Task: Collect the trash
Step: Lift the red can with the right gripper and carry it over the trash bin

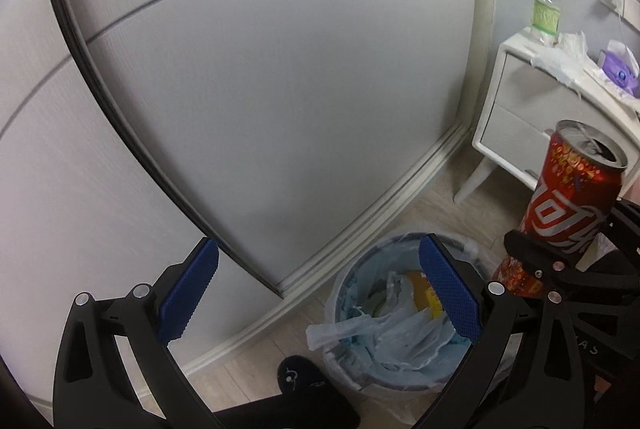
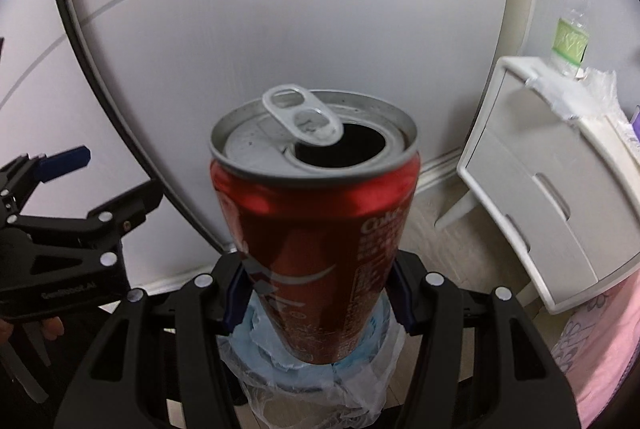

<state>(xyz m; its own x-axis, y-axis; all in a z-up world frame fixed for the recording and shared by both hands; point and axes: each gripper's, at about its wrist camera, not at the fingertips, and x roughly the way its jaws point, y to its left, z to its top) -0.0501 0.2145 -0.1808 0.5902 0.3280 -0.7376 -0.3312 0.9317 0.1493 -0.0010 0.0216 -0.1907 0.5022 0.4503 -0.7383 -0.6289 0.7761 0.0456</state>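
My right gripper [image 2: 320,293] is shut on an opened red cola can [image 2: 320,229], held upright above a bin [image 2: 316,385] lined with a pale blue plastic bag. In the left wrist view the can [image 1: 564,201] is at the right, above and right of the bin [image 1: 352,277], which holds crumpled plastic and some yellow scrap. My left gripper [image 1: 316,293] is open and empty, its blue pads wide apart, just left of the bin's mouth. It also shows at the left of the right wrist view [image 2: 100,181].
A white bedside cabinet [image 1: 516,117] with two drawers stands at the right; on it are a clear bottle with a green label [image 1: 546,5], crumpled plastic [image 1: 568,53] and a purple packet [image 1: 620,65]. Grey wardrobe doors [image 1: 260,89] fill the back. A black slipper [image 1: 296,373] lies by the bin.
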